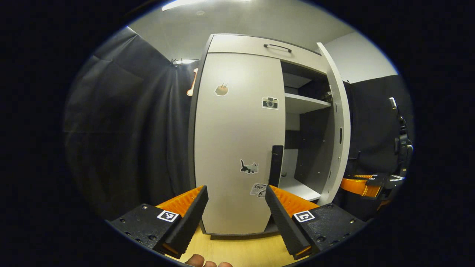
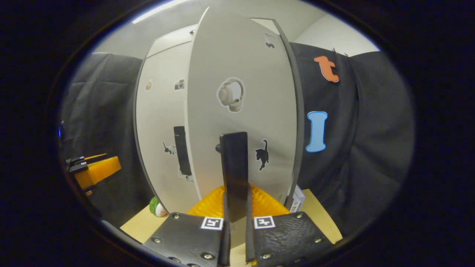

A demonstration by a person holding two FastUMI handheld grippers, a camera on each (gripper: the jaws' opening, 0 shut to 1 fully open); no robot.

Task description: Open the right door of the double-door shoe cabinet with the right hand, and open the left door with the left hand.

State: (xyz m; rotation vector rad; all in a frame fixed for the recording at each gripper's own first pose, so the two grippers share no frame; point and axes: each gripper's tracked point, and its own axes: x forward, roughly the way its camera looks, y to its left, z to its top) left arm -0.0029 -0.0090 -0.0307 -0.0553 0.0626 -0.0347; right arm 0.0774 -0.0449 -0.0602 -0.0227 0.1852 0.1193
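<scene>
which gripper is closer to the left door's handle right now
Left. The left gripper is open just in front of the left door's black handle, not yet on it. The right gripper is off to the side, shut on the right door's handle.

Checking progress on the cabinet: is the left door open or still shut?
Shut. In the left gripper view the left door lies flat against the cabinet front, while the right door stands swung out, exposing a shelf.

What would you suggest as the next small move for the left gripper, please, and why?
Probably ease the left gripper forward and right so its open fingers bracket the left door's handle: that door looks closed, while the right door already stands open.
</scene>
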